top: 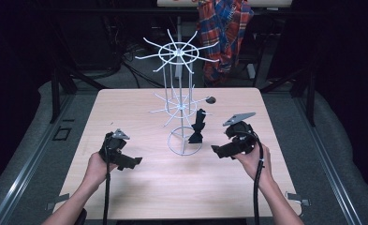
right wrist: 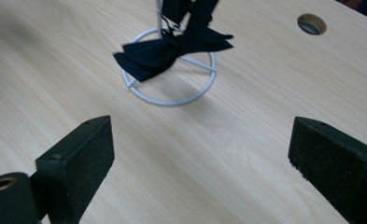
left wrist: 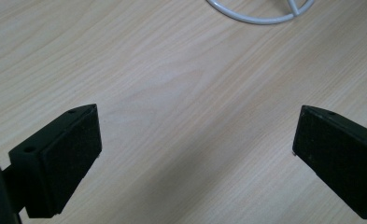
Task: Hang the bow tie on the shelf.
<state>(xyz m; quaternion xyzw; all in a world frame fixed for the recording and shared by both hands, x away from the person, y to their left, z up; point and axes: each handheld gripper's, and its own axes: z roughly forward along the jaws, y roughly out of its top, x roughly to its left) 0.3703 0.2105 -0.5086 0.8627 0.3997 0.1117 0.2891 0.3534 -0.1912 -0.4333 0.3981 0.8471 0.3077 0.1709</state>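
A white wire rack (top: 178,101) with two tiers of spokes stands on a ring base (top: 185,143) mid-table. A black bow tie (top: 198,126) hangs from a lower spoke, just above the ring's right side. In the right gripper view the bow tie (right wrist: 167,51) dangles over the ring base (right wrist: 172,100), well ahead of my right gripper (right wrist: 202,158), which is open with bare wood between its pads. My right gripper (top: 217,151) sits right of the rack, pointing left. Left of the rack, my left gripper (top: 132,161) is open over bare table (left wrist: 195,154), with the ring's edge (left wrist: 260,18) far ahead.
A round hole (top: 210,100) is cut in the wooden table (top: 139,187) behind the rack, and it is also in the right gripper view (right wrist: 311,23). A plaid cloth (top: 226,33) hangs beyond the far edge. Dark floor and metal rails flank the table.
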